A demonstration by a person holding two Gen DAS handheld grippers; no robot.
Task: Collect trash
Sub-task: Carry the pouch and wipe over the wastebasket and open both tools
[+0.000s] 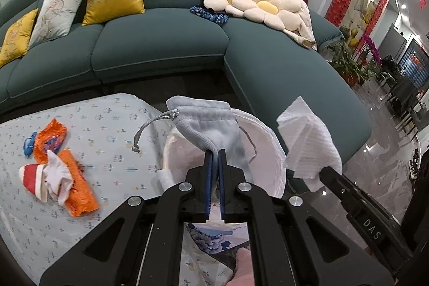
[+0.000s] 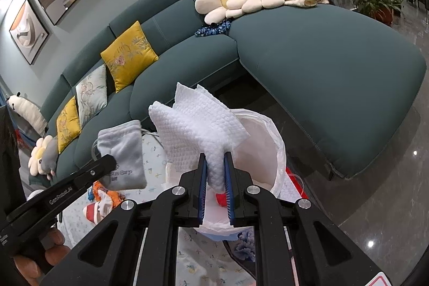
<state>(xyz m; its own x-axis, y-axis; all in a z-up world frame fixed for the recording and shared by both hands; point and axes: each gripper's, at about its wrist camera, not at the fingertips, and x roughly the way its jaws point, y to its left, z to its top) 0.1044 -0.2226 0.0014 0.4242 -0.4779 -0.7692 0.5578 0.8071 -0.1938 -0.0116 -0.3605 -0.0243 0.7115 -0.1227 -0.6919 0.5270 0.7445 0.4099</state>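
Left to right. Far left of the left gripper [image 1: 215, 152], loose trash lies on the worktop [image 1: 115, 125], which wears a pale printed cloth: crinkled orange wrappers [image 1: 76, 178] with torn foil-like edges, a small blue scrap [image 1: 29, 145] touching them, and a red-and-white paper cup [image 1: 33, 177] on its side with a crumpled white tissue [image 1: 57, 178] stuffed at its mouth. None of that is collected yet, I judge. Left gripper is clamped tight on a grey drawstring pouch [image 1: 203, 122]: soft, velvety nap, gathered neck, braided grey cord [image 1: 150, 129] hanging off to the left with a knot at its end. It pinches the bottom corner so the pouch stands out ahead of the fingertips, directly over the bin bag [image 1: 265, 152] — held there, I judge, for a drop into the opening. The bag is thin, white, semi-translucent plastic, mouth spread round and slack, sitting just beyond and below both grippers at the worktop's edge. Right gripper [image 2: 215, 156] is closed on a paper towel [image 2: 198, 119]: white, embossed dimple texture, folded into stiff fanned layers, squeezed to a narrow waist between the blue pads [image 2: 229, 176]. It hangs over the near-left rim of the same bag, so both items are staged above one target. Something small and red [image 2: 221, 199] shows inside the bag below the right gripper; can't tell what. Behind: teal sofa [image 1: 161, 44].
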